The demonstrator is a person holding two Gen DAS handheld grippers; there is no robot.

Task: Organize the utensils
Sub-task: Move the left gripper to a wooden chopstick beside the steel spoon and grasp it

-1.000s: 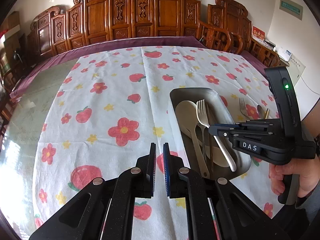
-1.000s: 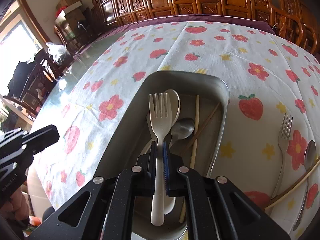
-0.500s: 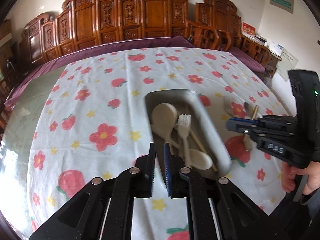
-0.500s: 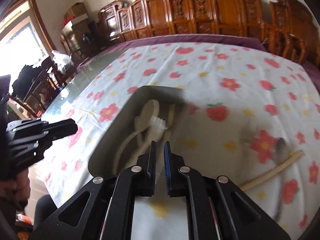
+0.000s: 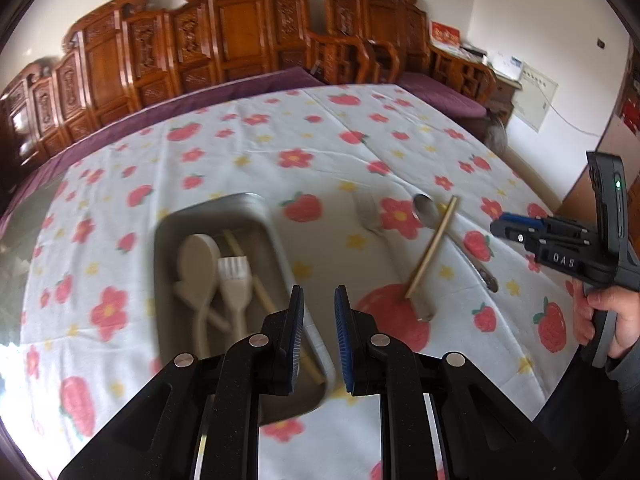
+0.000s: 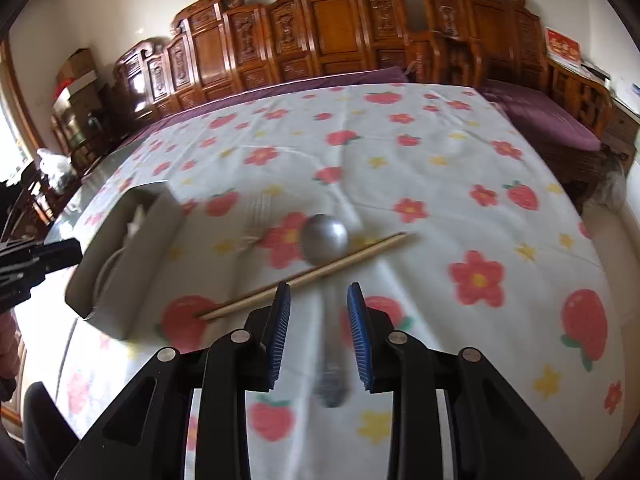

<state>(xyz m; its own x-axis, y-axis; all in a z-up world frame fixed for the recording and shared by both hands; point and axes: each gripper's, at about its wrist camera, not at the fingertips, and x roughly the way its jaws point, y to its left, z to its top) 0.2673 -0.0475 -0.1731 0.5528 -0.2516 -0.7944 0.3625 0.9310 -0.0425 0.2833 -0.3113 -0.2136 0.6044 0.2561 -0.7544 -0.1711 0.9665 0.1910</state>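
Note:
A grey metal tray (image 5: 168,224) on the flowered cloth holds a cream spoon (image 5: 198,252), a cream fork (image 5: 236,280) and chopsticks. On the cloth to its right lie a metal fork (image 5: 368,216), a metal spoon (image 5: 428,210) and one wooden chopstick (image 5: 432,252). My left gripper (image 5: 319,320) is open and empty above the tray's near right corner. My right gripper (image 6: 319,316) is open and empty, its fingers either side of the metal spoon's handle (image 6: 330,320), above it. The spoon bowl (image 6: 325,238) and chopstick (image 6: 304,278) lie just ahead. The tray (image 6: 120,264) is at the left.
Carved wooden chairs (image 5: 240,40) line the far side of the table. The table edge (image 5: 520,168) drops off at the right, with a purple bench (image 6: 540,116) beyond. The right gripper's body (image 5: 568,248) and hand show at the right of the left wrist view.
My right gripper let go of the cream fork into the tray, swung right and opened over the metal spoon. My left gripper opened and turned right.

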